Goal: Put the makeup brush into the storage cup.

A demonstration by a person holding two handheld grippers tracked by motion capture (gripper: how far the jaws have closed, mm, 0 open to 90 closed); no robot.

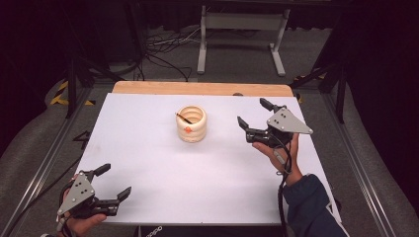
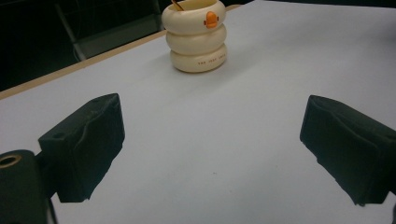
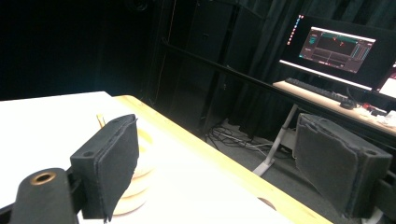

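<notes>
**High view: right gripper nears the ringed cup**

High view puts the cream ringed cup (image 1: 191, 124), a thin stick (image 1: 183, 117) leaning inside, on the white table (image 1: 148, 163) toward its far middle. The right gripper (image 1: 251, 114) hovers beside it, jaws apart and empty, seemingly lining up a grasp. The left gripper (image 1: 113, 181) waits near the front corner, also spread wide.
</notes>
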